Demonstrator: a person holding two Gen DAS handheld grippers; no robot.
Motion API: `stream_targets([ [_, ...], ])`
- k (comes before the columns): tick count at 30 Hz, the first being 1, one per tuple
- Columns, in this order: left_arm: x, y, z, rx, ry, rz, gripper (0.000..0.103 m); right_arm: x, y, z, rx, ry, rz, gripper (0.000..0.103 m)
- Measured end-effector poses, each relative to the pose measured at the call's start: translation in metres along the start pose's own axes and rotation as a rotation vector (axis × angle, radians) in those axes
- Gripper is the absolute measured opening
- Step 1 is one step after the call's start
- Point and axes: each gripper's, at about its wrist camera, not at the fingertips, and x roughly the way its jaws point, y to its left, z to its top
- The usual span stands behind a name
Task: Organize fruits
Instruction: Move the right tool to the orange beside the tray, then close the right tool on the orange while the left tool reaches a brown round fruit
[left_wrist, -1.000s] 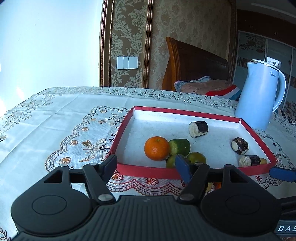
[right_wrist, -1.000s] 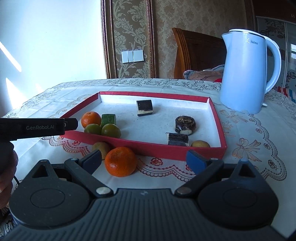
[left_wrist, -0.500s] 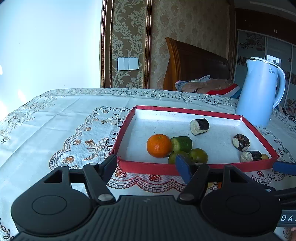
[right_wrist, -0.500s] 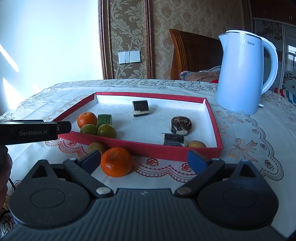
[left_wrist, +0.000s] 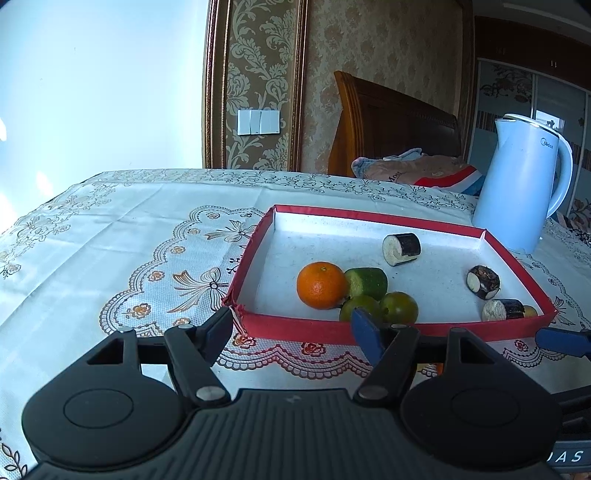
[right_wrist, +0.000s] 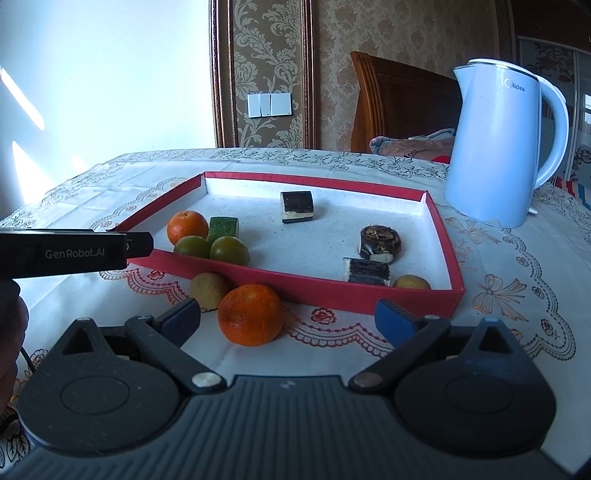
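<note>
Since a second ago, both cameras have been drawn slightly back and up, so more cloth (left_wrist: 110, 236) shows before the tray (right_wrist: 332, 288); no fruit has shifted. On the left, the left gripper (left_wrist: 291, 328) is held low before the tray's near wall, fingers spread wide, nothing gripped or touched. An orange (left_wrist: 321, 285), a green chunk (left_wrist: 367, 282) and two green fruits (left_wrist: 399, 306) are grouped in the tray's left corner, seemingly by kind. Further right, the right gripper (right_wrist: 288, 317) is spread wide and empty, with the loose orange (right_wrist: 251, 314) just ahead between its fingers, probably next to be lifted in; a yellowish fruit (right_wrist: 208, 286) lies beside it, outside the tray.
</note>
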Motion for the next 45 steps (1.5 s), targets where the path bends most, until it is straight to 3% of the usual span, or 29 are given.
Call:
stream_targets([
  [5, 0.000, 0.002, 0.001, -0.016, 0.007, -0.001, 0.071, 0.007, 0.007, 0.001, -0.018, 0.027, -0.004, 0.098],
  [15, 0.000, 0.001, 0.000, -0.010, 0.003, -0.008, 0.071, 0.022, 0.011, 0.002, -0.027, 0.101, 0.000, 0.080],
  [18, 0.000, 0.000, 0.000, -0.005, 0.003, -0.008, 0.071, 0.026, 0.013, 0.003, -0.026, 0.113, 0.003, 0.064],
  [20, 0.000, -0.001, 0.000, -0.004, 0.003, -0.010, 0.071, 0.026, 0.012, 0.003, -0.018, 0.109, 0.009, 0.060],
  [23, 0.000, -0.001, 0.000, -0.002, 0.004, -0.012, 0.071, 0.024, 0.012, 0.003, -0.016, 0.098, 0.009, 0.040],
  [28, -0.001, -0.003, -0.001, 0.008, 0.011, -0.047, 0.071, 0.019, 0.002, 0.002, 0.010, 0.085, -0.030, 0.039],
  [35, 0.003, -0.014, -0.006, 0.024, 0.107, -0.216, 0.071, -0.001, -0.025, -0.005, 0.013, 0.042, -0.139, 0.039],
  [37, 0.004, -0.019, -0.008, 0.025, 0.121, -0.235, 0.071, -0.004, -0.033, -0.007, 0.025, 0.040, -0.161, 0.039],
  [45, 0.022, -0.042, -0.009, 0.077, 0.176, -0.162, 0.071, 0.001, -0.049, -0.011, 0.090, 0.077, -0.139, 0.040],
])
